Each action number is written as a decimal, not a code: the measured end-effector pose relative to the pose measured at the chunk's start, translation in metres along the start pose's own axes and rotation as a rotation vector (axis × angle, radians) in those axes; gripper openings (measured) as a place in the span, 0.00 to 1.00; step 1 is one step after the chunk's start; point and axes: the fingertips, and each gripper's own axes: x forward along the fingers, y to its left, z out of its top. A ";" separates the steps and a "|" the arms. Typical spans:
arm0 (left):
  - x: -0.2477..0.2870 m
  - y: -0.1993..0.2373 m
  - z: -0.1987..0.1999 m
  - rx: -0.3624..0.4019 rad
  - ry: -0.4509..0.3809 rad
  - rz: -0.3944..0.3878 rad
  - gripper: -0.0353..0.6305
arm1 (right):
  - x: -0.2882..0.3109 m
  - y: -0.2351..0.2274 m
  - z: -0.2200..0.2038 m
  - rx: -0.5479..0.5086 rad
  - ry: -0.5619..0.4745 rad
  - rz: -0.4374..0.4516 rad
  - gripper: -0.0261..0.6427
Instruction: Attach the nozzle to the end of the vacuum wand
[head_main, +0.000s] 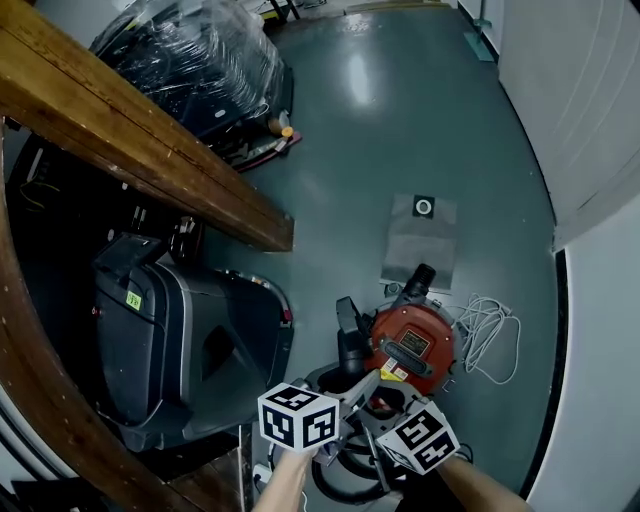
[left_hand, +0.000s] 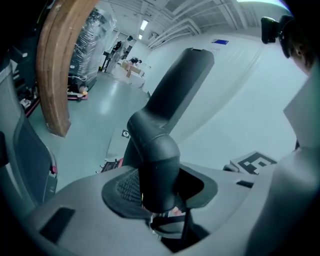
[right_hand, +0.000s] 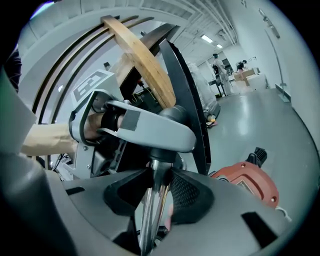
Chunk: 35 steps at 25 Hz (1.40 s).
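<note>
The red vacuum canister (head_main: 415, 345) sits on the grey floor with its white cord (head_main: 490, 335) loose beside it, and the joining work goes on just in front of it, low in the head view. The dark flat nozzle (left_hand: 170, 110) is off the floor and tilted upward, its round neck pointing down toward the chrome wand (right_hand: 152, 210). In the right gripper view the top of the wand disappears into a dark collar directly under the nozzle, so the two parts look lined up and at least started together. How deep the wand sits cannot be told, so I judge the push home as the part left to do. The left gripper (left_hand: 160, 186) angles downward from the person's left, its jaws set wide and clamped on the neck of the nozzle, one ribbed pad against each side. The right gripper (right_hand: 159, 185) comes in flatter from the right, and its jaws pinch the wand just below the joint. The two tools sit close together, their marker cubes side by side, with both forearms (head_main: 285, 480) reaching in from the bottom edge.
</note>
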 end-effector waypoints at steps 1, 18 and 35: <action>0.002 0.002 0.001 0.004 -0.002 0.006 0.30 | 0.001 -0.003 0.000 0.011 0.001 0.003 0.26; 0.015 0.020 0.005 0.138 -0.255 0.082 0.37 | 0.021 -0.075 -0.001 0.140 0.034 0.052 0.26; 0.001 0.038 -0.017 0.010 -0.347 0.076 0.37 | 0.025 -0.079 -0.005 0.190 0.015 0.095 0.26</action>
